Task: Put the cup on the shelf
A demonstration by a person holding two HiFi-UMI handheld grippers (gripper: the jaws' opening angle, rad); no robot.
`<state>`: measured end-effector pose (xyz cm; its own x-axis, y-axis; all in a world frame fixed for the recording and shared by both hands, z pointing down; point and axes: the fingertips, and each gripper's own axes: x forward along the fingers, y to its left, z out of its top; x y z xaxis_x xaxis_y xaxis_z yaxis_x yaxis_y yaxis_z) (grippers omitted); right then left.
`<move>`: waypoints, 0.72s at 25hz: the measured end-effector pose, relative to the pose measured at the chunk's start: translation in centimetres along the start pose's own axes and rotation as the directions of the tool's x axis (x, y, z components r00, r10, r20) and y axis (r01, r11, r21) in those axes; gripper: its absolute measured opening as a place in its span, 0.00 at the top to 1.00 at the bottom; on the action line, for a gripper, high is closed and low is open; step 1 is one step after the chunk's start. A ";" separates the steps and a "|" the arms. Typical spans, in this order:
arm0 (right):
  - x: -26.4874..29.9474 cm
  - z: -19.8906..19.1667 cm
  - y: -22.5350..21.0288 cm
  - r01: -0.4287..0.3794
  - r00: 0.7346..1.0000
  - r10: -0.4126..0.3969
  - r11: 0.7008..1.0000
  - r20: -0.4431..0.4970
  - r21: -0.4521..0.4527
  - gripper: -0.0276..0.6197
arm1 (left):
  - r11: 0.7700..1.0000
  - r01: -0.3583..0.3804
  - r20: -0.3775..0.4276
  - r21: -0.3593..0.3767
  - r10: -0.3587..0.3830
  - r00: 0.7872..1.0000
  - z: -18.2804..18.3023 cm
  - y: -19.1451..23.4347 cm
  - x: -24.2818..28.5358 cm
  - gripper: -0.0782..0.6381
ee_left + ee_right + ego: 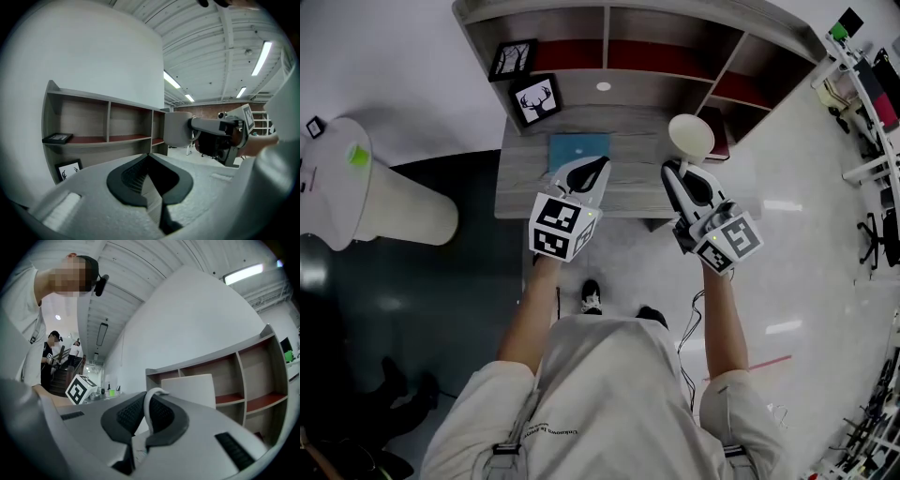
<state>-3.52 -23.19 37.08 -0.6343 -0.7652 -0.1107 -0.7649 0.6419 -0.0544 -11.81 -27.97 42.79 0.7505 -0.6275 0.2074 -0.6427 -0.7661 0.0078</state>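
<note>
A white cup (691, 134) with a loop handle hangs above the right end of the desk (520, 183), in front of the wooden shelf unit (609, 89). My right gripper (678, 169) is shut on the cup's handle (149, 405). The cup's body (192, 390) stands just beyond the jaws, with the shelf's compartments (234, 364) behind it. My left gripper (598, 164) hovers over the desk's middle, jaws together and holding nothing. In the left gripper view the jaws (149, 155) meet at the tip, and the cup (178, 129) shows to the right, level with the shelf (108, 140).
Two framed pictures (513, 59) (535, 99) sit at the shelf's left end. A blue pad (577, 148) lies on the desk under my left gripper. A dark red item (718, 146) lies at the desk's right end. A white round stand (394, 202) is at the left.
</note>
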 end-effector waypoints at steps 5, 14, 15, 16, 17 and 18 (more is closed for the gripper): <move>2.5 -0.9 0.8 -0.001 1.000 0.001 1.000 -0.020 0.013 0.92 | 1.000 0.013 -0.019 -0.011 -0.013 1.000 -1.0 2.7 -0.3 0.88; 5.5 -1.9 -1.6 -0.061 0.998 0.062 0.998 -0.030 0.027 0.92 | 0.996 0.001 0.010 -0.086 0.000 1.000 -0.2 4.9 2.0 0.88; 5.6 -2.0 -2.3 -0.069 0.997 0.070 0.997 -0.032 0.028 0.92 | 0.997 -0.008 0.011 -0.083 0.009 1.000 0.0 5.1 2.6 0.88; 5.8 -2.0 -3.1 -0.079 0.996 0.080 0.996 -0.031 0.029 0.92 | 0.997 -0.018 0.014 -0.080 0.019 1.000 0.3 5.3 3.3 0.88; 6.1 -2.1 -3.8 -0.089 0.996 0.090 0.996 -0.030 0.030 0.92 | 0.996 -0.031 0.019 -0.079 0.033 0.999 0.7 5.7 4.0 0.88; 6.4 -2.3 -4.6 -0.099 0.995 0.100 0.995 -0.028 0.031 0.92 | 0.996 -0.047 0.025 -0.081 0.049 0.998 1.0 6.1 4.7 0.88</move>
<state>-4.33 -31.19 38.89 -0.7103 -0.6985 -0.0876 -0.6946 0.7156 -0.0735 -12.06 -35.71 42.80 0.7215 -0.6677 0.1832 -0.6877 -0.7219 0.0773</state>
